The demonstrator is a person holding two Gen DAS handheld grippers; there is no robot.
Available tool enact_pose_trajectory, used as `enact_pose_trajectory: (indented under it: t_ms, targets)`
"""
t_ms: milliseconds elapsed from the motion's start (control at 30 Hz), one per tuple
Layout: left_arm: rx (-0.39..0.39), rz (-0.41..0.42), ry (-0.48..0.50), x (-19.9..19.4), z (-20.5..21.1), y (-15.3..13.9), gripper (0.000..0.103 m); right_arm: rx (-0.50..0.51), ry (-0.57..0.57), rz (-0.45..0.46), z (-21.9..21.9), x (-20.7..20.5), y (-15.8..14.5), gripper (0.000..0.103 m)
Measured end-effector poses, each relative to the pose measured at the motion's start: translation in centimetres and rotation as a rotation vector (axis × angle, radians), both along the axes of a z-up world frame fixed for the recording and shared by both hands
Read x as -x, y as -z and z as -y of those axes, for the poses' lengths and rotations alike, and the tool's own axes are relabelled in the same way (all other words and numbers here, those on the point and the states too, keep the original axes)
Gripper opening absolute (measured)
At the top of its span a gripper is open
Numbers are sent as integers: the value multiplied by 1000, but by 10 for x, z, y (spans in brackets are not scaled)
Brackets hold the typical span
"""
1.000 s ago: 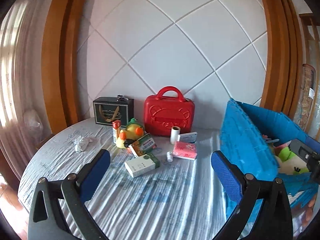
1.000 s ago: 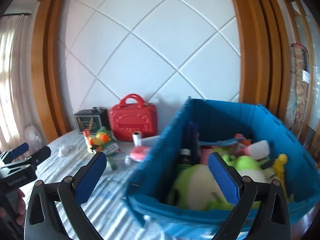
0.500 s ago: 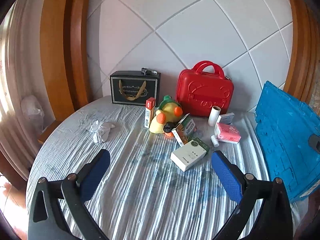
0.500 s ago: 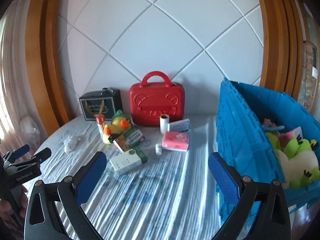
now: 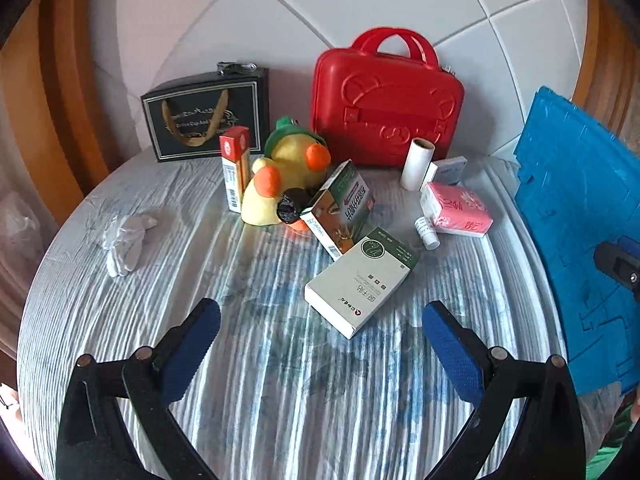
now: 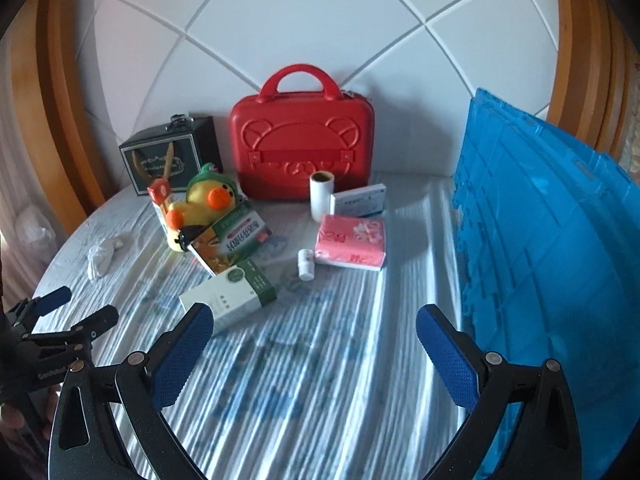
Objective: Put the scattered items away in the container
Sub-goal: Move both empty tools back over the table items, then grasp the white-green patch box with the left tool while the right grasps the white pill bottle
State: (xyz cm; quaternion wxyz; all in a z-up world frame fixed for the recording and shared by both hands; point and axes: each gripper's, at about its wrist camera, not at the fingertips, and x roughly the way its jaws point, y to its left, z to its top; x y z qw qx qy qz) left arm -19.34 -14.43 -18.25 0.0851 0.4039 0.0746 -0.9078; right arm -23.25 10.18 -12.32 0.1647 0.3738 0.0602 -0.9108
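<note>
Grippers both over the near part of the table (image 5: pixel 280 400), empty; left gripper (image 5: pixel 320 336) with blue pads wide apart, nothing between them; right gripper (image 6: pixel 314 338) likewise spread, nothing held; in the right view the left gripper (image 6: pixel 64 312) shows at the left edge, held in a hand (image 6: pixel 12 416). Blue crate (image 6: pixel 540 240) stands at the right edge of the table, outer wall facing both cameras; contents not visible. Scattered items lie in a cluster mid-table, well apart from the crate: white-green box (image 5: pixel 362 282) flat, nearest the left gripper, just ahead of its fingertips; green carton (image 5: pixel 340 208) tilted, leaning against the duck (image 5: pixel 286 172); black cap (image 5: pixel 291 206) at the duck's base; red-white carton (image 5: pixel 236 168) upright, just left of the duck; pink tissue pack (image 5: pixel 456 210) flat, to the right; small vial (image 5: pixel 427 232) lying beside the pack's near-left corner; white roll (image 5: pixel 417 164) upright behind the pack; white-blue box (image 5: pixel 450 170) just right of the roll. Crumpled white cloth (image 5: pixel 126 240) alone at left. Red case (image 5: pixel 386 104) and black gift box (image 5: pixel 206 118) upright against the tiled wall (image 5: pixel 280 12) at the back.
</note>
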Motion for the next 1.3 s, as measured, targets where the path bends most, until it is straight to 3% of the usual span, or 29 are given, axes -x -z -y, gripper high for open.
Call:
enact_pose_trajectory:
  t_ms: [233,433,500,567,633,800,867,967,1133,1200,1267,1300]
  targets:
    - [14,151,96,84,-9,69,102,-3,7,156,4,80,71,103]
    - [22,230,152,125,-12,110,102,6,3,258,21,131,124,102]
    - [5,223,181,131,-16,117,103,-1,8,272,27,144,136,96]
    - [-21,202,197,137,-20,120,103,9,3,282,33,157,146,70]
    - [-33,194,199,144,-23,124,101,13,5,296,38,168,155,58]
    - [39,206,202,151,-34,136,96,36,-17,310,49,182,172,57]
    - [22,201,179,155,-32,140,92,30,-23,312,53,186,178,57]
    - [-11,194,138,162,-24,139,86,17,-32,317,62,194,187,48]
    - [-12,193,111,167,-21,139,82,4,-48,319,71,196,194,45]
    - [-8,194,104,166,-23,138,82,0,-51,315,73,196,196,42]
    - [-17,196,95,163,-23,137,80,-23,-67,300,77,195,195,27]
    - [-22,195,91,161,-22,135,80,-29,-76,296,78,193,194,25]
